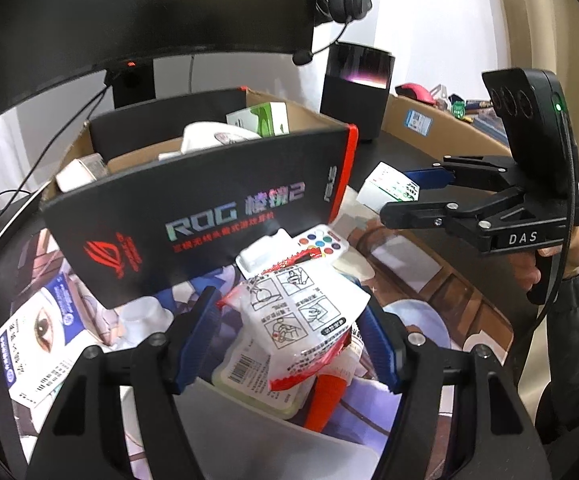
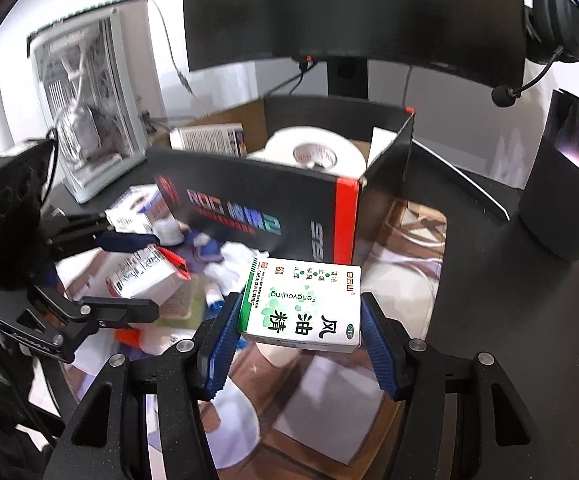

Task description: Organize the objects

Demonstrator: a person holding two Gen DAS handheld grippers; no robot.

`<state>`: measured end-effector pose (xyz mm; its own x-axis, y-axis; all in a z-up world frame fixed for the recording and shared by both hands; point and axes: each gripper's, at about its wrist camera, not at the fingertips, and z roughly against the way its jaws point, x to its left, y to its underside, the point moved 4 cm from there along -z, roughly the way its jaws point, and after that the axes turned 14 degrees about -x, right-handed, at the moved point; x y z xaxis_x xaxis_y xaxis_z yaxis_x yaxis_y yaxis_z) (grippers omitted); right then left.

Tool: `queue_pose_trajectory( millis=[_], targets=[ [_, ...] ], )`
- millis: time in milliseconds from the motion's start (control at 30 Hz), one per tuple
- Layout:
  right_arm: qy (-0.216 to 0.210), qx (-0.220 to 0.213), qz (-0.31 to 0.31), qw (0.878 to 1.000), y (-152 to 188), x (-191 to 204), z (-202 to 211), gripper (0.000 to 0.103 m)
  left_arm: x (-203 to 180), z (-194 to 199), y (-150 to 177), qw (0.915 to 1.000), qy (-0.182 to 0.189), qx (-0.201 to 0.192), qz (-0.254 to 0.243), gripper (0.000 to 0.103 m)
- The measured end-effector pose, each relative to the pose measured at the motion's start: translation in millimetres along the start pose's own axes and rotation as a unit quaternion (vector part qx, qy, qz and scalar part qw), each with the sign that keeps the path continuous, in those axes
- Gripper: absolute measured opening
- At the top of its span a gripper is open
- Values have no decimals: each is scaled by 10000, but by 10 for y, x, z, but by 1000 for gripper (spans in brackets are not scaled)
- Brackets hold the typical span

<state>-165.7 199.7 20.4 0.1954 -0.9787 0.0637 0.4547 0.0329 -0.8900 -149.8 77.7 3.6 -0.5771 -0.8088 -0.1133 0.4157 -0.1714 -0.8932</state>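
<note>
Your right tongs (image 2: 295, 340) grip the white-green medicine box (image 2: 301, 308) by its short ends, long axis crosswise, near the black carton (image 2: 249, 208). Your left tongs (image 1: 285, 344) clamp a white sachet (image 1: 301, 316), tilted.

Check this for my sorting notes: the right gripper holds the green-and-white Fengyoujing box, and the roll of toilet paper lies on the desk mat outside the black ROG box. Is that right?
Not quite. The right gripper does hold the Fengyoujing box, but the roll of toilet paper sits inside the open black ROG box, not on the mat. The right wrist view shows it.
</note>
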Motion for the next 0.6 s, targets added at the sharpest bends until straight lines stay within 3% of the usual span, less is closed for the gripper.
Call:
queue_pose_trajectory(
  millis=[600],
  targets=[
    [-185, -775, 13, 9968, -374, 200, 328, 59, 297, 371, -400, 9973, -277, -600, 327, 67]
  ],
)
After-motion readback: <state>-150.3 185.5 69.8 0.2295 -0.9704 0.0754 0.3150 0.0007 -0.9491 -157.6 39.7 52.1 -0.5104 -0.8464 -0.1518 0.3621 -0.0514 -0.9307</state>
